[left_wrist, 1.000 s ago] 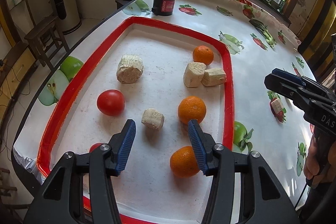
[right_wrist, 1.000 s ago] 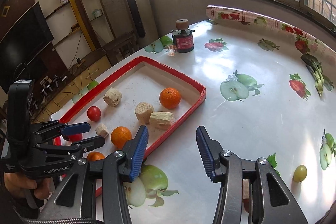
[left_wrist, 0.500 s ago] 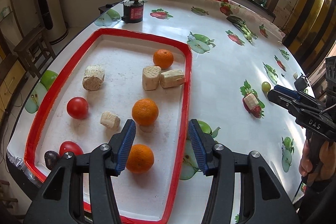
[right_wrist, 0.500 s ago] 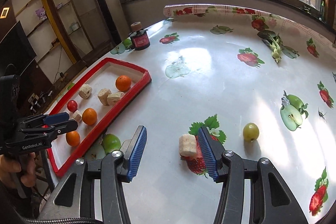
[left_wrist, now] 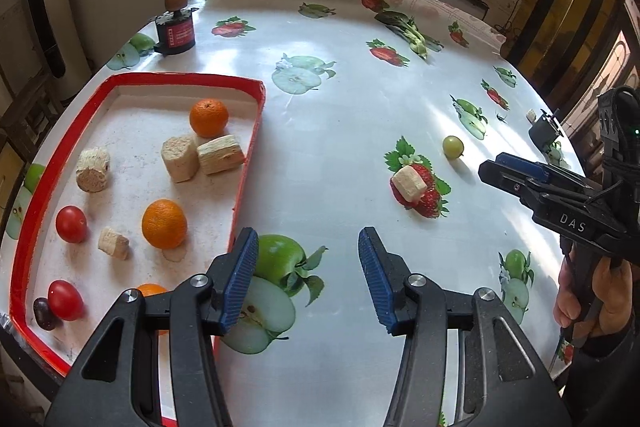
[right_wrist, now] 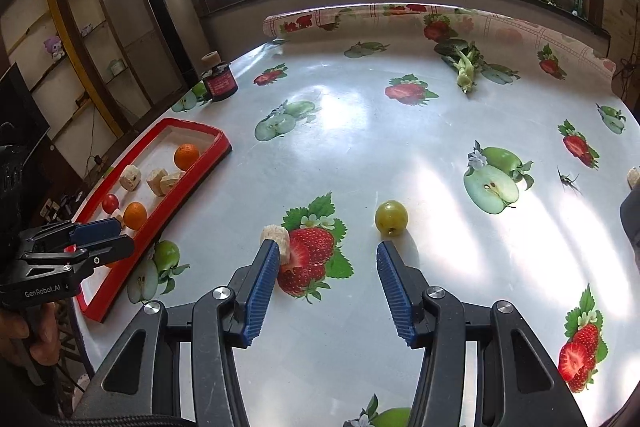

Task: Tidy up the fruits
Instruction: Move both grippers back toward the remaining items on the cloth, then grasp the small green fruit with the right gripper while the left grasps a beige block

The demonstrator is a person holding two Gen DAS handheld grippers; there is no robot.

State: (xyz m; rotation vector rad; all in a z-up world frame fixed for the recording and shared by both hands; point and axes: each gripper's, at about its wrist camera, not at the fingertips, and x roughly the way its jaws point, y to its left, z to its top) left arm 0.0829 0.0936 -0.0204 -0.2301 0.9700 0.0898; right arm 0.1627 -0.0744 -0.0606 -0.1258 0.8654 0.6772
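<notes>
Right tool (right_wrist: 325,281) jaws apart, empty, above table (right_wrist: 360,131); green grape (right_wrist: 391,218) just ahead, pale chunk (right_wrist: 276,237) by left finger; left tool (left_wrist: 306,279) spread, empty, beside red tray (left_wrist: 244,183)

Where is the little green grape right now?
The green grape sits loose on the tablecloth, outside the red tray, just ahead of the open right tool and right of the pale chunk.
</notes>
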